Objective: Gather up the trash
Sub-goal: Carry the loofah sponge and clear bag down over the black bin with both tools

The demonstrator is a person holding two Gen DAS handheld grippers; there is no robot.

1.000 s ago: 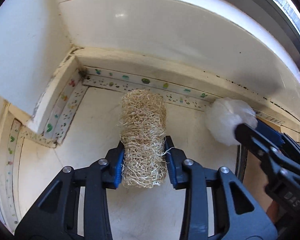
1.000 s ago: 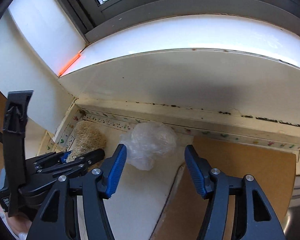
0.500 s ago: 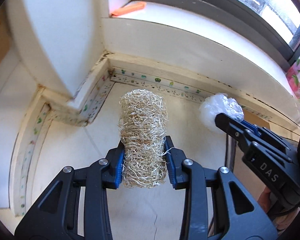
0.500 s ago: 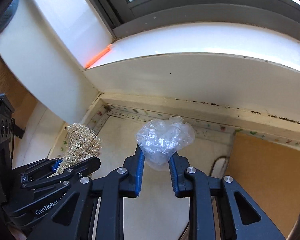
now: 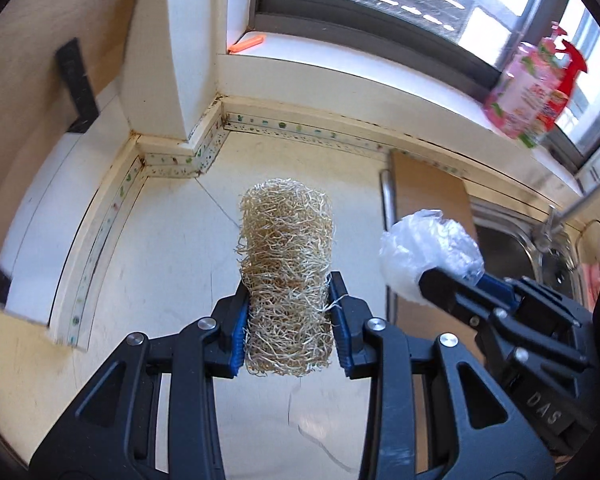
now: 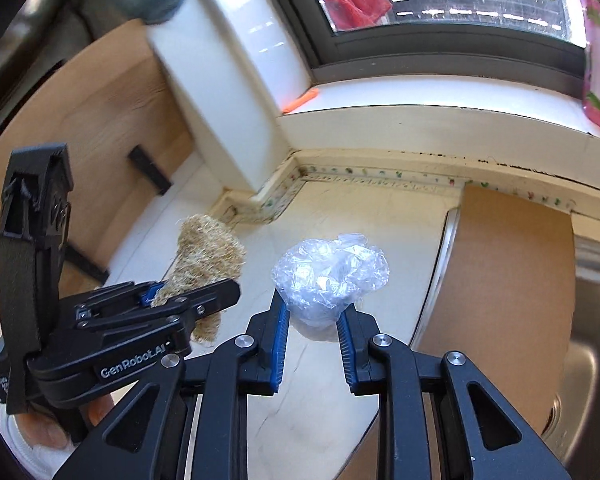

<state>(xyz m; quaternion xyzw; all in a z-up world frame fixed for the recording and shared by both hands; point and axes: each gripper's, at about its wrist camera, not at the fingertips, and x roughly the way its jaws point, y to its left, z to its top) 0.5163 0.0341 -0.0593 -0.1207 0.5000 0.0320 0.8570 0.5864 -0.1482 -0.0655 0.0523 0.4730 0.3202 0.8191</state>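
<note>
Trash lifted in both grippers

Left gripper (image 5: 288, 332) clamped a fibrous scrubber (image 5: 286, 264); right gripper (image 6: 312, 340), at its three o'clock, pinched crumpled plastic wrap (image 6: 330, 274) above the counter (image 5: 160, 264). Carrying seemed underway; next, probably a bin, none visible.

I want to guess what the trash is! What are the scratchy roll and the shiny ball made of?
Scratchy roll: probably dried loofah or similar plant fibre; tan, matte, tangled strands.
Shiny ball: looks like thin clear plastic film, crumpled; glossy, see-through creases.
</note>
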